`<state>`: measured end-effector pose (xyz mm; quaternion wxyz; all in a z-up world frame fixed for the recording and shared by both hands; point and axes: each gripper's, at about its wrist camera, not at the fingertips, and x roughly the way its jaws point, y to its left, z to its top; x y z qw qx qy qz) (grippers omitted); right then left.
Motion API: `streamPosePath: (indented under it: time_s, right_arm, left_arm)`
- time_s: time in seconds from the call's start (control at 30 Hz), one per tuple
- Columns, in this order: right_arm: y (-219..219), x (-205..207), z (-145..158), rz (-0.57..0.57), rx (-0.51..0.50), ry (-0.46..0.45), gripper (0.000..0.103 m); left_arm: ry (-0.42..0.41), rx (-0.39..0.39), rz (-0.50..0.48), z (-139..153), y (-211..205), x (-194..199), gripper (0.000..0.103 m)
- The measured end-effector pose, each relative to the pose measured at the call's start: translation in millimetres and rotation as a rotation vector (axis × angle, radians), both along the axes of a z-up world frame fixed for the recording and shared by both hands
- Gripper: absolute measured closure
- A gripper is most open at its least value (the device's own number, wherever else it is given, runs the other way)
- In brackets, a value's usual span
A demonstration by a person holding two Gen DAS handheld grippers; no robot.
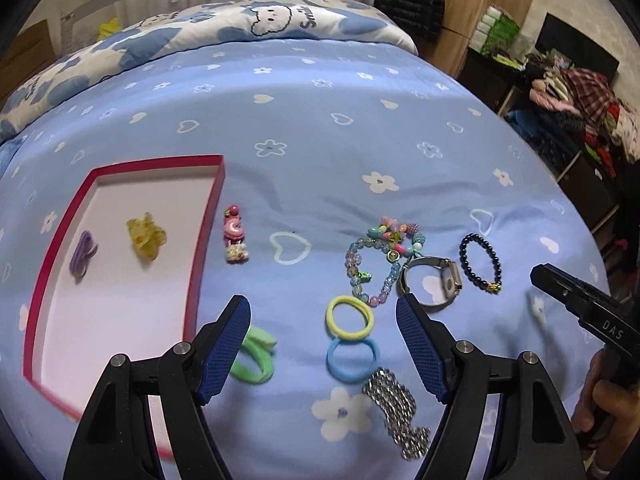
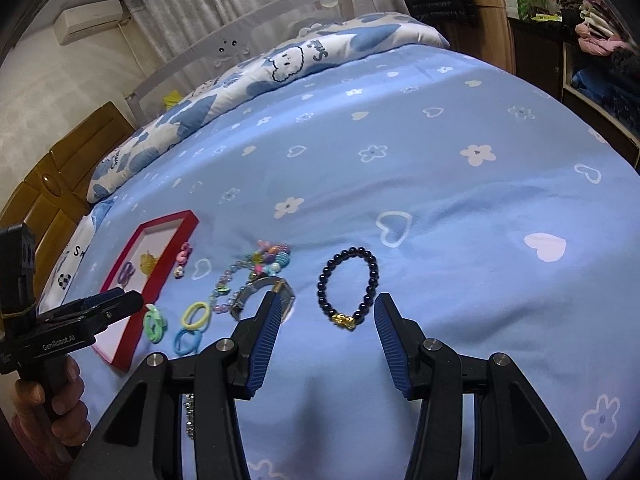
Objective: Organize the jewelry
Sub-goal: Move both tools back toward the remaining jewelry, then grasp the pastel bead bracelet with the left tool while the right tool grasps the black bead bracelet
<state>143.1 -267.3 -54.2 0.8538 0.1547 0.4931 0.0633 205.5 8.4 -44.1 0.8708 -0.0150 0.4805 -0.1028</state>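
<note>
A red-rimmed box lid lies on the bed at left, holding a purple clip and a yellow clip. On the sheet lie a pink hair clip, a green hair tie, yellow and blue hair ties, a colourful bead bracelet, a watch, a dark bead bracelet and a silver chain. My left gripper is open above the hair ties. My right gripper is open around the dark bracelet.
The blue patterned bed sheet covers the whole surface, with a cloud-print pillow at the far end. Shelves with clothes stand at right. A wooden cabinet stands beyond the bed at left.
</note>
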Motion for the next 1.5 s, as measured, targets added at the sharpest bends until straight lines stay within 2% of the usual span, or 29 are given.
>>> streamPosePath:
  time_s: [0.27,0.5,0.67,0.77,0.87,1.07,1.5]
  right_arm:
    - [1.6,18.5,-19.1,0.018,-0.028,0.038,0.054]
    - [3.5,33.3,-36.0,0.028,-0.076,0.069,0.056]
    - [5.5,41.5,-51.8,0.031,-0.133,0.106,0.069]
    - [8.4,42.0,-55.1,0.031,-0.174,0.103,0.077]
    - [10.6,43.1,-57.3,0.033,-0.203,0.100,0.094]
    - [9.9,39.3,-48.9,0.021,-0.183,0.066,0.096]
    - [29.1,29.0,8.5,0.047,-0.117,-0.062,0.096]
  left_arm:
    - [0.062,0.067,-0.047,-31.9,-23.7,43.1,0.042]
    - [0.118,0.088,-0.095,-58.3,-41.1,73.3,0.051]
    - [0.144,0.106,-0.124,-78.1,-51.0,89.0,0.064]
    - [0.133,0.108,-0.153,-81.4,-57.6,91.1,0.087]
    - [0.106,0.130,-0.163,-82.3,-62.2,89.0,0.093]
    - [0.083,0.065,-0.146,-73.0,-54.4,83.1,0.095]
    - [-0.039,-0.029,-0.102,-9.5,-18.1,28.9,0.095]
